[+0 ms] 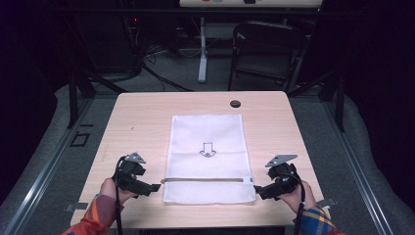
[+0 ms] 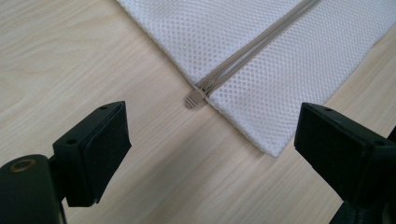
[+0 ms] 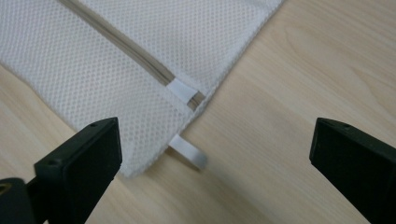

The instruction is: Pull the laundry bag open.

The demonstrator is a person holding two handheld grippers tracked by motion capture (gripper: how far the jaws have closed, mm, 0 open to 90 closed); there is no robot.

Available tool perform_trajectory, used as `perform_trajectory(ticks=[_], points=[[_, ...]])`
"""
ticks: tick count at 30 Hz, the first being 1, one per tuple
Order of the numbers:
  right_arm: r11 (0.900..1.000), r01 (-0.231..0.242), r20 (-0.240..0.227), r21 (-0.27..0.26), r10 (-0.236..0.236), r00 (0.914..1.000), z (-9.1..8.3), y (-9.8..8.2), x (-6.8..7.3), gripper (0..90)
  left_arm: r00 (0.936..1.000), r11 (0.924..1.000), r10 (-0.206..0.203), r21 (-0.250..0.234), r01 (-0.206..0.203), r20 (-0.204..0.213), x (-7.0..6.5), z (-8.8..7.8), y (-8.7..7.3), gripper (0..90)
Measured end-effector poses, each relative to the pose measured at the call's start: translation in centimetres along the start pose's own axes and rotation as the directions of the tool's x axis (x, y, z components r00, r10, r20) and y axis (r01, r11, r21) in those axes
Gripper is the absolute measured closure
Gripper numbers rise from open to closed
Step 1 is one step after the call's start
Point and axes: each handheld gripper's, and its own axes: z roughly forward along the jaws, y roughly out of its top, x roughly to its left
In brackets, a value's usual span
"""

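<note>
While the mesh bag [image 1: 208, 159] lies flat mid-tabletop [image 1: 137, 117], both claws (left [image 1: 155, 187], right [image 1: 258, 189]) gape empty beside its near corners; soft, light, best pinched by the zipper tab [image 2: 194, 99].

The left gripper [image 2: 205, 154] hovers with jaws spread wide over the wooden counter [image 2: 70, 60], facing the grey zipper end [image 2: 195, 98] of a white mesh bag [image 2: 280, 70].

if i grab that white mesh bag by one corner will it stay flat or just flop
Likely flop: the mesh bag is thin netting lying limp and flat on the table. Probably very light, since it looks empty. The zipper seam may hold a slightly stiffer line across it.
</note>
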Motion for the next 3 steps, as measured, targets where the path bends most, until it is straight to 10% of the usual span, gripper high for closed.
perform_trajectory(ticks=[3], points=[[1.0,0.017,-0.007,0.014,-0.017,0.9998,-0.38,-0.65,-0.33,0.0,1.0,1.0,-0.007,0.004,0.007,0.001,0.32,0.15,-0.08,9.3]])
